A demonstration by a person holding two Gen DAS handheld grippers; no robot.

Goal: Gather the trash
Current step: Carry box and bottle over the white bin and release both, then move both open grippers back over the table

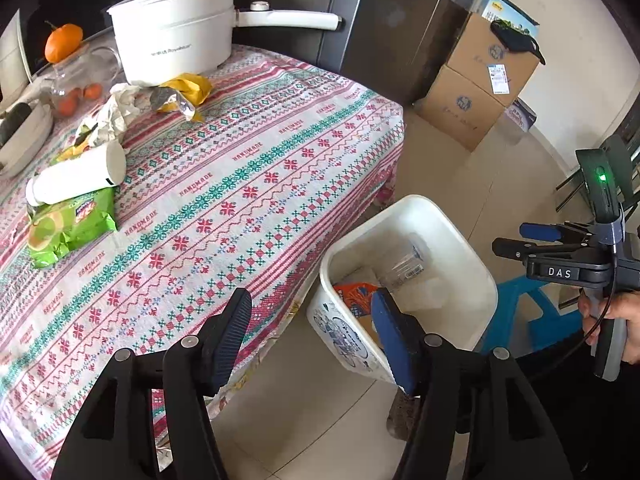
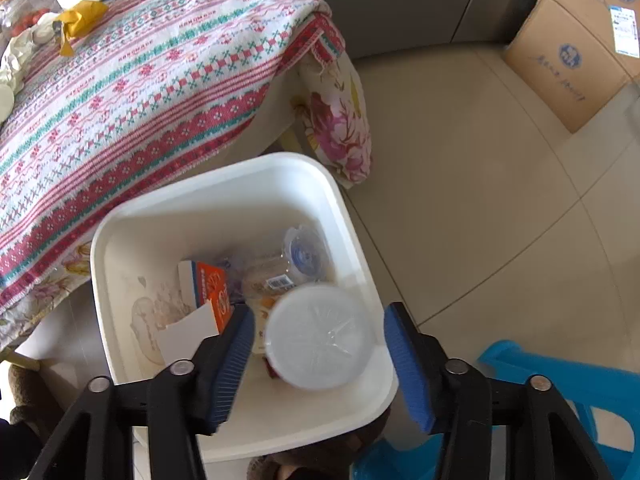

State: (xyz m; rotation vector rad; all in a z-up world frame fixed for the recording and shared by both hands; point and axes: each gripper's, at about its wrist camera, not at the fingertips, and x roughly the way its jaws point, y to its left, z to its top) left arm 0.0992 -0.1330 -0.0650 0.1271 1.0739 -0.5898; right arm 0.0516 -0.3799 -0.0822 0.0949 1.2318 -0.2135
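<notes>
Right gripper (image 2: pixel 316 364): jaws apart, cup (image 2: pixel 318 336) released over bin (image 2: pixel 240 176).
Left gripper (image 1: pixel 312 336): spread, empty.
Risk: bottle (image 1: pixel 76 176) rolling off table (round).

White bin (image 2: pixel 352 216), red-green patterned tablecloth (image 1: pixel 248 184)

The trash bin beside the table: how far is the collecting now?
Done: the white trash bin already holds an orange carton and a clear plastic bottle. In hand: a white-lidded cup sits between the right gripper's open jaws, over the bin. Left: green snack bag, white bottle, yellow wrapper and crumpled paper remain on the table.
</notes>
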